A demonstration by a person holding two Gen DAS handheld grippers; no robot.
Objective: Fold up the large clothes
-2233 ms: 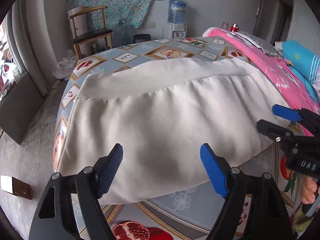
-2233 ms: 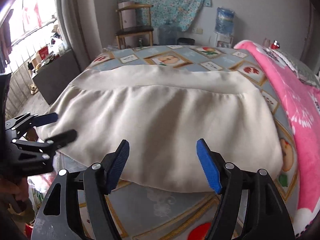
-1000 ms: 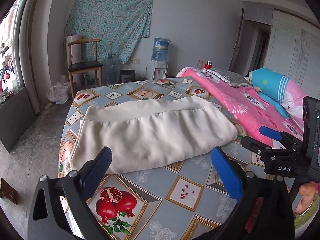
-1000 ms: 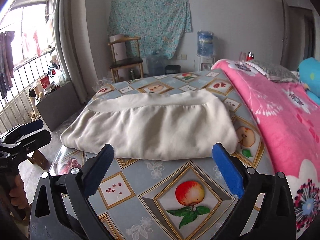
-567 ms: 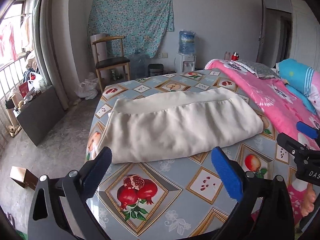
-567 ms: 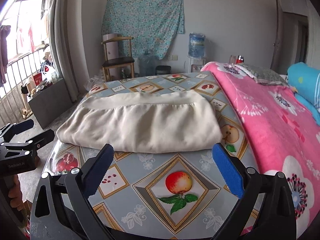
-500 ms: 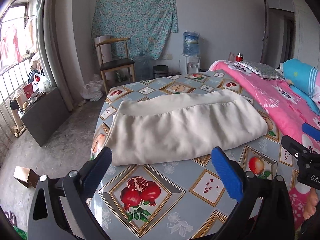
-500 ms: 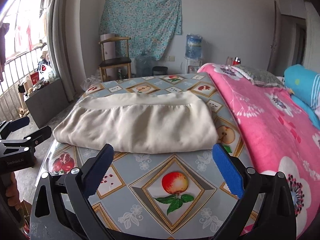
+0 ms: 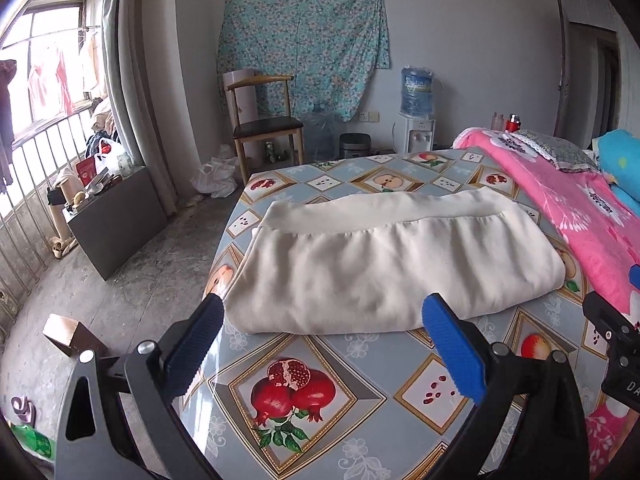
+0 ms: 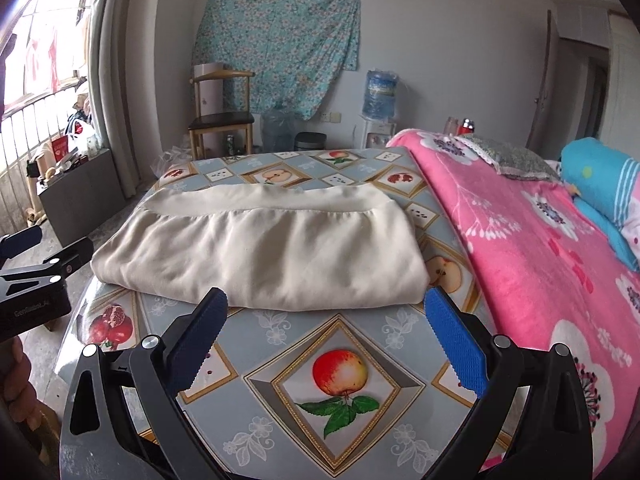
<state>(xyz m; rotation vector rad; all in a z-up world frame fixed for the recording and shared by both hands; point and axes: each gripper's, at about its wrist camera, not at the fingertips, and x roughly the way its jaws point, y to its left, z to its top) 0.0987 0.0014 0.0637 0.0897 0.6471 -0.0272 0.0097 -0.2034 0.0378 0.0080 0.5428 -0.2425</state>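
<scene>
A cream garment lies folded into a wide rectangle on the fruit-patterned tablecloth, its waistband along the far edge. My left gripper is open and empty, held back from the garment's near left corner. My right gripper is open and empty too, short of the garment's near edge. In the right wrist view the left gripper shows at the far left with a hand below it. The right gripper's black body enters the left wrist view at the right edge.
A pink flowered blanket and blue pillows cover the bed to the right. Beyond the table stand a wooden chair, a water dispenser and a dark box. A small box lies on the floor at the left.
Both grippers have drawn back and risen away from the garment, which lay right between their fingers 2.2 s ago. The garment has stayed folded and still on the table.
</scene>
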